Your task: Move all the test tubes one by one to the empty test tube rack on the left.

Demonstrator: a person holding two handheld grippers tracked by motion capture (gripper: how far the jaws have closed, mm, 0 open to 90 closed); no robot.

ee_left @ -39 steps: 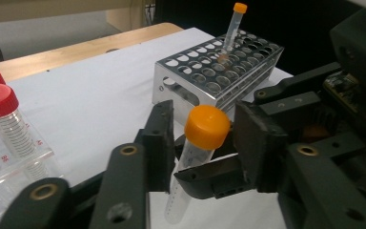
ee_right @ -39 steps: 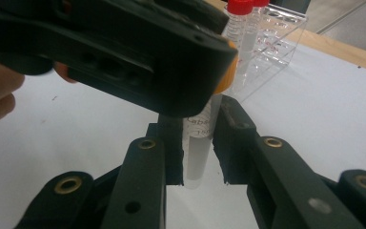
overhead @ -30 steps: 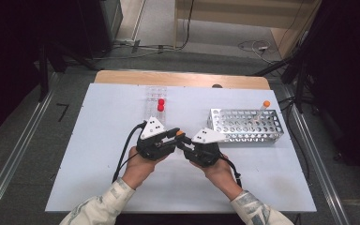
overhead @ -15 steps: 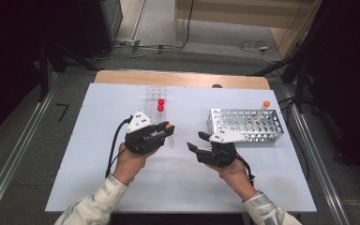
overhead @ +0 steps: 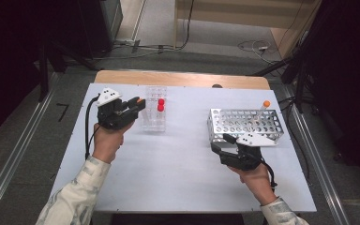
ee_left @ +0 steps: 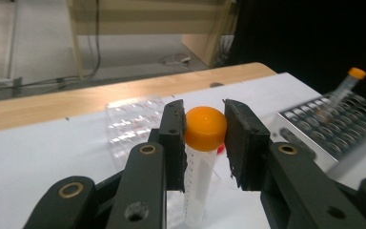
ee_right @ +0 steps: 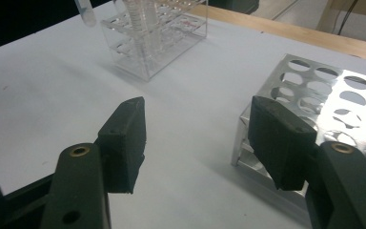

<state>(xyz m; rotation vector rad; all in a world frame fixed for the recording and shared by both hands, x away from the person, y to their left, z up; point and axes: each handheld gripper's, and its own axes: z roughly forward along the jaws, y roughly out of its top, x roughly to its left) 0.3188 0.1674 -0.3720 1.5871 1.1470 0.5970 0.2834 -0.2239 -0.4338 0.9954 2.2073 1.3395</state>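
Here, at the left of the white table (overhead: 178, 173), the left gripper (overhead: 139, 104) is clamped on an orange-capped tube (ee_left: 201, 162). In the left gripper view its two black jaws press against either side of the orange cap, and the clear, graduated body of the tube hangs down between them, roughly upright. In the high view this gripper is held just left of the clear plastic rack (overhead: 154, 110), which stands near the table's far edge; the orange cap peeks out at the jaw tips, close beside the rack but not over any of its holes.

Two red-capped tubes (overhead: 161, 104) stand in the clear rack, one behind the other.

Farther right, the metal rack (overhead: 245, 123) with its grid of round holes sits on the table, well apart from the clear one. A second orange-capped tube (overhead: 264, 107) leans in a hole at its far right corner.

The right gripper (overhead: 221, 143) rests low at the near left corner of the metal rack, its jaws spread wide with nothing between them. In the right gripper view, the right-hand jaw lies in front of the rack's corner, and the left-hand jaw is over bare table.
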